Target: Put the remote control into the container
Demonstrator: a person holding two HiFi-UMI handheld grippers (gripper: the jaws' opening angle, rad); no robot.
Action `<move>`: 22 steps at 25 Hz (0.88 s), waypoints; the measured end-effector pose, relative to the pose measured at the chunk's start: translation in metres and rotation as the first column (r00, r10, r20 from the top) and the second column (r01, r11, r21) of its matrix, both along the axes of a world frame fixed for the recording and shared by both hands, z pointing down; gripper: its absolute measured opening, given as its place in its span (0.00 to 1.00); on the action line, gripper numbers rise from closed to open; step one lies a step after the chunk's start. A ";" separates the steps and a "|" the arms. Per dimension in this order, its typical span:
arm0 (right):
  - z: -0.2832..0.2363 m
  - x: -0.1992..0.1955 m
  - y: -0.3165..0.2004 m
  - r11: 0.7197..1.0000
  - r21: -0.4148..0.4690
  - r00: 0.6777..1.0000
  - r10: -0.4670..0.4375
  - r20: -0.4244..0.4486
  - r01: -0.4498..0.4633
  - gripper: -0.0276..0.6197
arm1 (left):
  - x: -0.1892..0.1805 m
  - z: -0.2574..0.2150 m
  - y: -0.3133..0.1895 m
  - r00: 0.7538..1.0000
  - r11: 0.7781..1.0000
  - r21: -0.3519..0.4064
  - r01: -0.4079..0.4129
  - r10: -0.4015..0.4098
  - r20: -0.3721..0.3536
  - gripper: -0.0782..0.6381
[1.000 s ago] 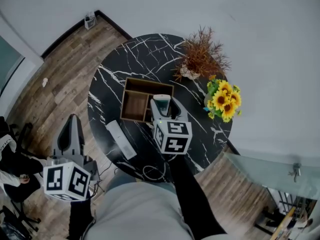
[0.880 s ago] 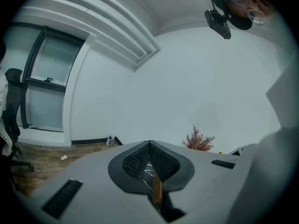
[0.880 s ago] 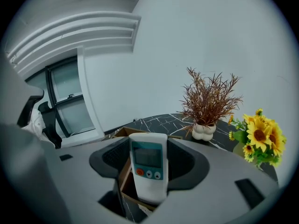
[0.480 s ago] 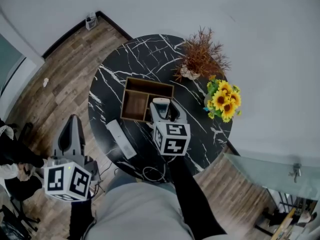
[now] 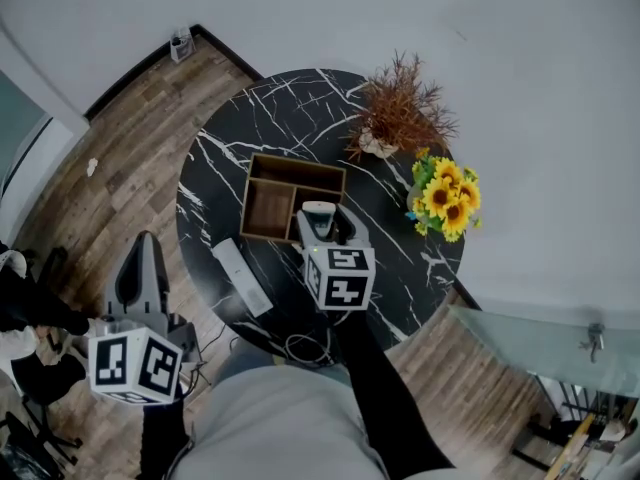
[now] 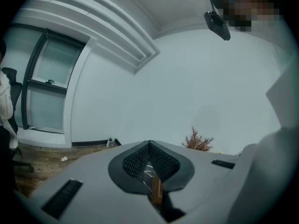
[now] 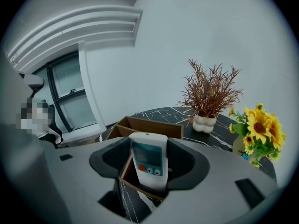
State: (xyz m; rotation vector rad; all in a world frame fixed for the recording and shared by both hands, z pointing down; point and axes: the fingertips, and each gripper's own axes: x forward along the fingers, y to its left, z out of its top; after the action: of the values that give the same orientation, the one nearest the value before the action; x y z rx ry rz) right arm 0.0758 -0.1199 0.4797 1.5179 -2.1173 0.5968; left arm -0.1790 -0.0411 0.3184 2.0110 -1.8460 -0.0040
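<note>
While at edge of container [image 7: 142,124], remote control [image 7: 148,158] between right tongs [image 7: 149,162].

The lower end of the white rectangular plastic remote control [image 7: 148,155] is concealed behind the grey right gripper [image 7: 149,164]. In the head view, this gripper covers the near corner of the brown wooden compartmented container [image 5: 268,211]. The small white floor object [image 5: 180,41] (beside the skirting [image 5: 140,71]) is unidentifiable. A person [image 5: 30,313] is cropped at the left edge.

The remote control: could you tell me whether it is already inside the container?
Only partly: the remote control stands upright in the right gripper, its lower end inside the near compartment of the container.
</note>
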 end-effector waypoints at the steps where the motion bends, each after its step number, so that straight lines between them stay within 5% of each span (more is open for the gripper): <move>1: 0.000 0.000 0.000 1.000 0.000 1.000 0.000 0.002 0.000 0.44 | 0.000 0.000 0.001 1.000 1.000 0.001 0.000 0.000 0.000 0.12; 8: -0.001 0.004 0.001 1.000 0.008 1.000 0.018 0.005 -0.018 0.44 | 0.002 -0.004 0.005 1.000 1.000 0.012 0.002 -0.002 0.005 0.12; 19: -0.080 0.043 -0.002 0.974 0.201 0.993 0.095 0.072 -0.107 0.44 | 0.010 -0.012 0.000 1.000 1.000 0.025 -0.016 0.016 0.022 0.12; 20: -0.089 0.048 -0.002 0.967 0.224 0.991 0.108 0.076 -0.122 0.41 | 0.012 -0.014 -0.002 1.000 0.999 0.031 -0.018 0.017 0.024 0.12; 22: -0.107 0.060 0.000 0.950 0.271 0.987 0.144 0.071 -0.158 0.16 | 0.016 -0.017 -0.004 0.999 0.999 0.044 -0.025 0.023 0.029 0.12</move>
State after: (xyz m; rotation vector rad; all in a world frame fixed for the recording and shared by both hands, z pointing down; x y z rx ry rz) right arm 0.1356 -0.1195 0.3730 1.8479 -2.2089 0.4069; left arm -0.1630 -0.0451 0.3017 2.0732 -1.8544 -0.0095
